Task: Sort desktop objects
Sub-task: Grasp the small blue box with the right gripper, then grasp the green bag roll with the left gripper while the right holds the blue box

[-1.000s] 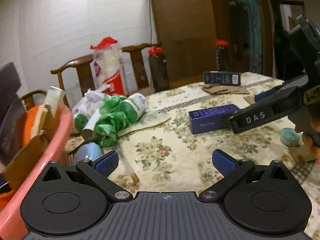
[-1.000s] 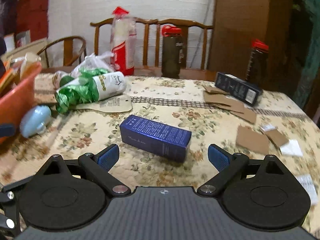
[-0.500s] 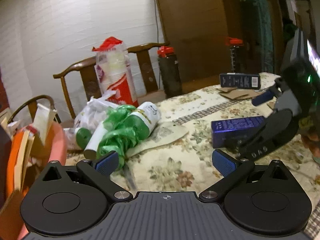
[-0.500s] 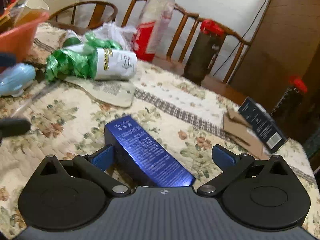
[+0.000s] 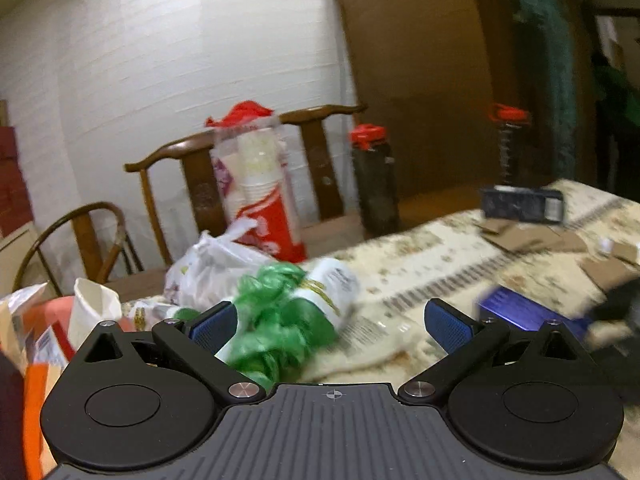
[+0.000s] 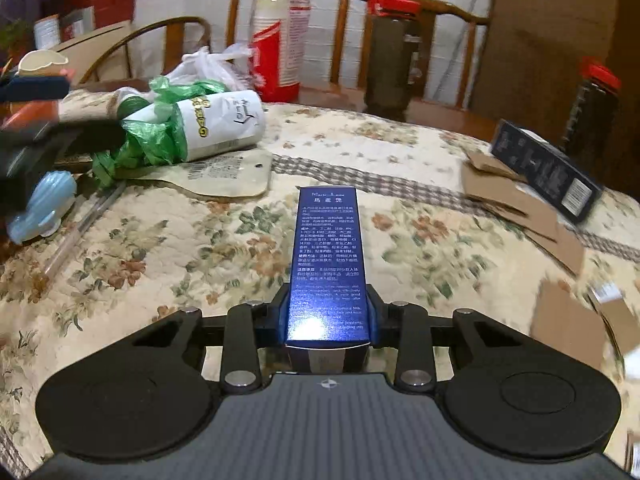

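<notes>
You are clamping the long, glossy dark-blue cardboard box (image 6: pixel 328 272) at its near end, with the right gripper (image 6: pixel 328 312) having just been closing onto it; both blue pads are pressing its narrow sides, and most of the box is sticking out forward over the floral tablecloth (image 6: pixel 168 248). You are gripping far from the box's middle, so, as I judge it, the free end is likely to sag or swing as you lift, and the slick cardboard could be slipping between the pads if you turn the wrist fast. Squeezing harder is risking a crushed carton, since it looks thin-walled.

Ahead of the box, the cream flat paper card (image 6: pixel 228 176) and the white cylindrical tub wrapped in green plastic bag (image 6: pixel 188 128) are lying near enough that a swinging tip could be knocking them. To the right, the brown cardboard scraps (image 6: pixel 516 204) and the dark rectangular box (image 6: pixel 548 168) are lying loose too.

Your left gripper (image 5: pixel 332 320) is standing wide open and empty, hanging just before the green-wrapped tub, with the pinkish-orange plastic basin (image 5: pixel 52 308) at its left already crowded with paper. Both tools are working close together, so you are risking a collision if you carry the blue box across toward that basin, and a long box dropped on the heap may be tipping back out.
</notes>
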`<state>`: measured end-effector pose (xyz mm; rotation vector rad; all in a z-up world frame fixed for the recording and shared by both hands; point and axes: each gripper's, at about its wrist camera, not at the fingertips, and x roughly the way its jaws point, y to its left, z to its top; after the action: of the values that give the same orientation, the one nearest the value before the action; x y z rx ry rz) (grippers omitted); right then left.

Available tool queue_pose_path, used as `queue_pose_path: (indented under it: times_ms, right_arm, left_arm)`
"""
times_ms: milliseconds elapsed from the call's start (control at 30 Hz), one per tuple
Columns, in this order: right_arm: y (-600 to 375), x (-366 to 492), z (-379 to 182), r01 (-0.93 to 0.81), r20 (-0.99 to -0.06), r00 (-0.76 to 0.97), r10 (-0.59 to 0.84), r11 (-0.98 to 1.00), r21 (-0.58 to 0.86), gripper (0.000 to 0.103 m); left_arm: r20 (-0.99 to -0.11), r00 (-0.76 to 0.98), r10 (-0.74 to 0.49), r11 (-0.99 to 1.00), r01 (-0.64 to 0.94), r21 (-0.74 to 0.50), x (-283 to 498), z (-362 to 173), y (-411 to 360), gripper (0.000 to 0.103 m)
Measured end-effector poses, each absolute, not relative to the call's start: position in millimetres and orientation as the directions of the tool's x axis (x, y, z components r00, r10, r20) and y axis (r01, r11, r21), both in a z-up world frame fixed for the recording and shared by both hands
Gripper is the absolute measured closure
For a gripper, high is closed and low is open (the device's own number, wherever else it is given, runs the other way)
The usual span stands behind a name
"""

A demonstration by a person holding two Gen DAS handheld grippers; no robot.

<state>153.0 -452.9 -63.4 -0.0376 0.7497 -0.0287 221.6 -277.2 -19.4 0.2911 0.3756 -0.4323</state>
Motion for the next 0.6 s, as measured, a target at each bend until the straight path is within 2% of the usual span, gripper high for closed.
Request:
queue_pose_path:
  times_ms: [200, 600]
  right_arm:
    - [-451, 141, -62, 0.065, -0.678, 0.732, -0.063, 0.998, -0.022, 0.064]
    - [-455, 134, -62, 0.148, -0.666, 0.743, -0.068, 0.987, 0.064, 0.064]
  left_arm:
    - [-0.44, 0.86, -0.258, 0.877, 0.4, 0.267, 260, -38, -295, 0.0]
    - [-0.545, 0.811, -0.213, 0.884, 0.397, 0.246, 315, -82, -308, 0.002]
